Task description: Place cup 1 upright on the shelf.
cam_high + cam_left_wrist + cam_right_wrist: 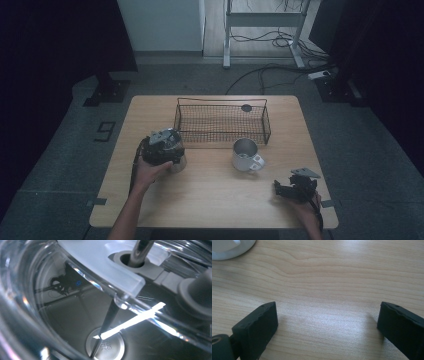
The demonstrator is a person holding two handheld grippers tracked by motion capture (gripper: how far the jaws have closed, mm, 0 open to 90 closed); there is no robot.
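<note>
Seen on the table (210, 200), left of centre and just in front of the wire basket (220, 100): glass jar (178, 162), upright, with the left hand (150, 172) and the left gripper (162, 145) on top of and around it. Pressed very close, going by the left gripper view: clear jar wall (30, 315), pale lid (100, 262), metal rod (140, 250) through a hole in the lid (stamped metal disc at the bottom). Cannot tell how the left jaws stand, nor whether anything is clamped; covered by the gripper body from above and out of frame up close.

Right gripper (295, 189) low at the right front edge, well apart from the jar. Jaws spread wide over bare wood, nothing between them (327, 315). Mug (245, 154) between the two grippers, near the basket's front right corner.

Risks from here, judged only:
- Slipping of smooth glass if gripped off-centre or lightly; a drop onto the table likely.
- Lifting by the lid alone, if loose: lid off, jar left behind or toppled.
- Knocking the basket rim when carrying forward, or the mug when swinging right.
- Catching the rod with a jaw, tilting the jar.
- No support from the right side (too far off to steady anything).
</note>
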